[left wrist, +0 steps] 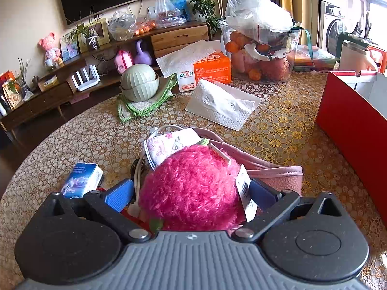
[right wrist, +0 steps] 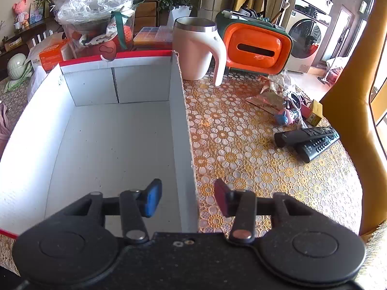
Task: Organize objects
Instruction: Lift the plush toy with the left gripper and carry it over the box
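The left claw is clamped on a fuzzy hot-pink plush ball, one blue pad pressed against each side of it, with a white paper tag hanging by the right-side pad. Just past the ball there's a patterned face mask and a pink bag lying on the desk, and a small blue box sits just off to the claw's left. Farther ahead lie a folded white tissue and an orange tissue pack, and the red outside wall of the box stands off to the claw's right. Over on the other side, the right claw is spread wide and holding nothing, straddling the right-hand wall of the white-lined cardboard box: its blue pad is inside the box and its red pad is outside over the flowery desk cover. Ahead of that claw stands a cream mug, with an orange tissue holder beside it, and two black remotes lie ahead to the claw's right.
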Tool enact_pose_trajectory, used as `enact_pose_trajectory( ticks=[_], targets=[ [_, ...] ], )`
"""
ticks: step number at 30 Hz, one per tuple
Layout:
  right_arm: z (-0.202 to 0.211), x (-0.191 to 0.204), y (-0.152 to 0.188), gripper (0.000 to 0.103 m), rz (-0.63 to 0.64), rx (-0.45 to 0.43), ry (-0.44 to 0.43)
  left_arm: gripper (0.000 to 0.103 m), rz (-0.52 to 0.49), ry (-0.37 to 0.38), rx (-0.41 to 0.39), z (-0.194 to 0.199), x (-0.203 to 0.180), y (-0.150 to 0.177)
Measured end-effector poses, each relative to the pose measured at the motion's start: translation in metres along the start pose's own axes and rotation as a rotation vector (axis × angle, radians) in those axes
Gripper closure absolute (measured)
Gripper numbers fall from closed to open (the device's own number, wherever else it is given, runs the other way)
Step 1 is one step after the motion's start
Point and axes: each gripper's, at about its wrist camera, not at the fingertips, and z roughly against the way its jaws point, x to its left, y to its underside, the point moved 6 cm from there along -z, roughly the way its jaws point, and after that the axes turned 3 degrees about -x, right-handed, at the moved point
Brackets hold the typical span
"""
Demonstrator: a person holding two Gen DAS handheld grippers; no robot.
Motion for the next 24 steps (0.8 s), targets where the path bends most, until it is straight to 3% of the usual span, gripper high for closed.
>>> enact_pose_trajectory(
  ticks=[2,4,11,17,18,20,21,24],
  targets=[
    [0.001,0.001,0.001,0.074,-0.005,0.004,-0.009,0.012,0.014,0.017,0.002,0.000,0.001,0.000],
    [0.001,0.001,0.002,0.075,-0.005,0.003,-0.009,0.017,0.027,0.027,0.002,0.001,0.001,0.000],
    [0.002,-0.001,0.003,0.095,-0.014,0.007,0.010,0.029,0.051,0.038,-0.020,0.011,0.004,-0.004],
    [0.003,-0.001,0.003,0.097,-0.025,0.015,0.005,0.037,0.041,0.028,-0.025,0.021,0.005,-0.007],
    [0.004,0.000,0.003,0.097,-0.023,0.015,0.003,0.042,0.045,0.032,-0.026,0.024,0.005,-0.008],
    [0.005,0.001,0.004,0.098,-0.020,0.013,0.000,0.065,0.046,0.047,-0.038,0.031,0.005,-0.010],
    [0.006,0.001,0.004,0.098,-0.021,0.013,-0.002,0.071,0.043,0.052,-0.039,0.034,0.004,-0.012],
    [0.006,0.003,0.005,0.098,-0.018,0.012,-0.001,0.072,0.013,0.033,-0.038,0.037,0.003,-0.014]
  ],
)
